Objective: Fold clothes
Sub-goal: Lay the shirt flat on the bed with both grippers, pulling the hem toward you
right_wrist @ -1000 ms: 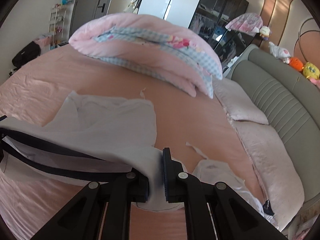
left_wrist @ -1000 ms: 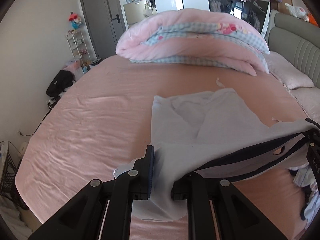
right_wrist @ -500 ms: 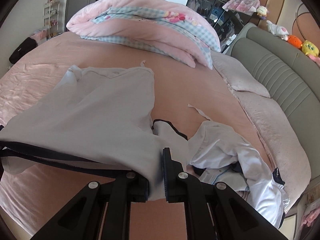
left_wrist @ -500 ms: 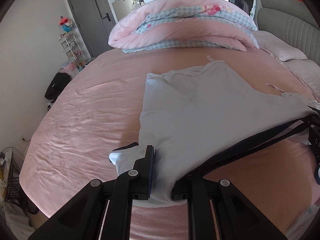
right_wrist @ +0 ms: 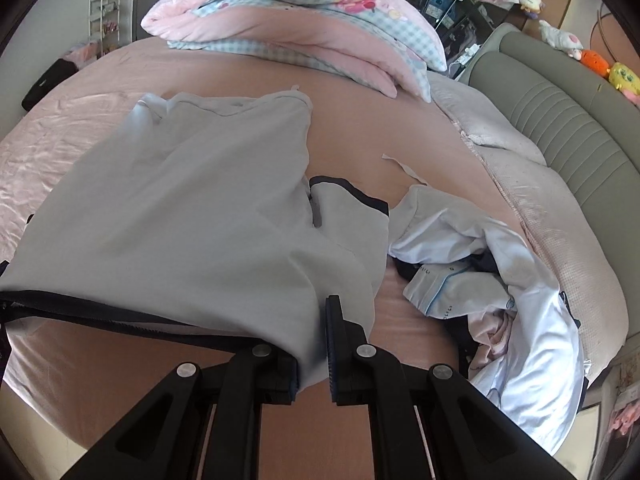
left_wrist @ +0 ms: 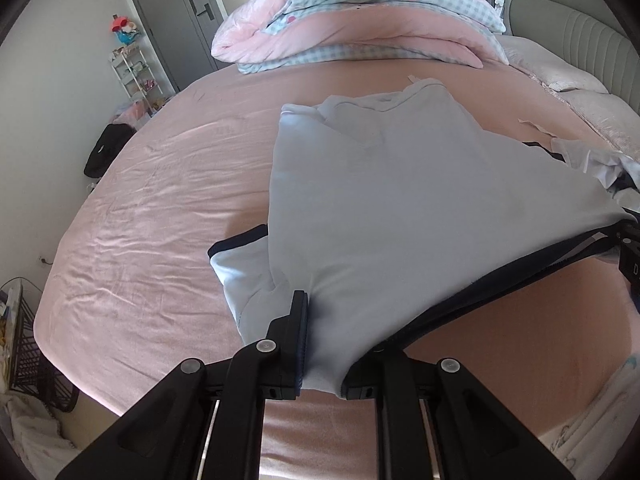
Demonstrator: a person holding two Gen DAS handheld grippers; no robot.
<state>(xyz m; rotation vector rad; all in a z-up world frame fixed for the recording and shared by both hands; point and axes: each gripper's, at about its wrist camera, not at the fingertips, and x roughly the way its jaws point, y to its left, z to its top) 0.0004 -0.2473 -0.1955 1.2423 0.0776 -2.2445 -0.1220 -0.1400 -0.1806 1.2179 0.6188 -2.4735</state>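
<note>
Two tools, left (left_wrist: 322,344) and right (right_wrist: 312,350), each clamp a hem corner of the shirt (left_wrist: 400,208). We judge it light, limp, sagging; corner grips suit.

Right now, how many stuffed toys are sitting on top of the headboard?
3: a white plush, an orange plush and a yellow plush in a row along the grey headboard. More may be out of frame.

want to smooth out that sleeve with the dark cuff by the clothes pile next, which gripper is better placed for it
Probably the right. The right gripper is shut on the pale blue shirt at the corner beside that sleeve and the clothes pile; the left gripper holds the opposite corner.
</note>
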